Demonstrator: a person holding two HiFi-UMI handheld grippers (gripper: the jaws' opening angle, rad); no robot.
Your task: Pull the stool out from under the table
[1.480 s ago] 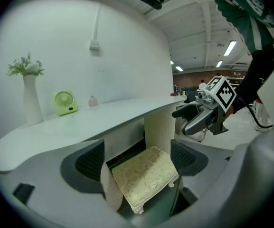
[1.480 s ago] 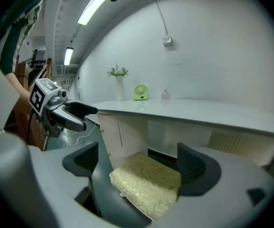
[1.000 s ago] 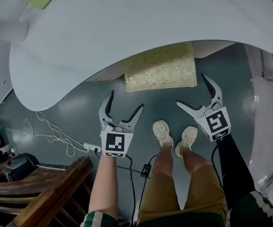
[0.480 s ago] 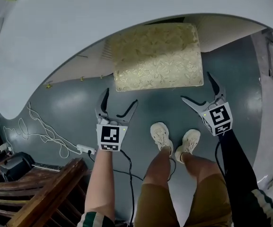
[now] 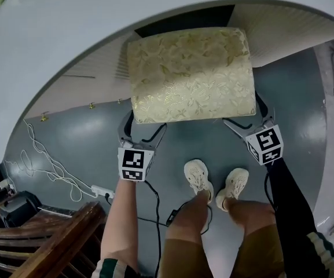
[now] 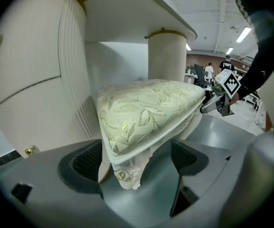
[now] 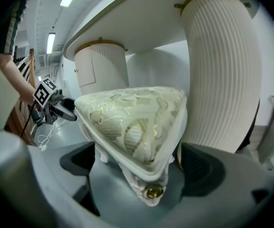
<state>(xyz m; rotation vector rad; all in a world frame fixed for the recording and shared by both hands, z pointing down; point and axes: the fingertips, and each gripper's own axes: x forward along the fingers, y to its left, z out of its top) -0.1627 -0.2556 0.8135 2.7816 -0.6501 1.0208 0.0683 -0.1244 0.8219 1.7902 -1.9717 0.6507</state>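
The stool (image 5: 190,74) has a gold leaf-patterned cushion and white carved legs; its far part lies under the white tabletop (image 5: 68,33). My left gripper (image 5: 145,125) is at its near left corner and my right gripper (image 5: 243,112) at its near right corner. In the left gripper view the stool's corner leg (image 6: 127,175) stands between the wide jaws of the left gripper (image 6: 137,158), close to the left pad and clear of the right one. In the right gripper view the other corner leg (image 7: 151,191) sits between the spread jaws of the right gripper (image 7: 141,163), with a gap on each side.
Fluted white table pedestals (image 6: 32,80) (image 7: 222,70) stand behind the stool. The person's feet (image 5: 198,175) are on the grey floor just behind it. White cables (image 5: 45,167), a power strip (image 5: 100,191) and dark wooden furniture (image 5: 51,236) lie at the left.
More of the stool's cushion shows out from under the tabletop than before. Both grippers have moved forward from open floor to the stool's near corners, their jaws now around the corner legs.
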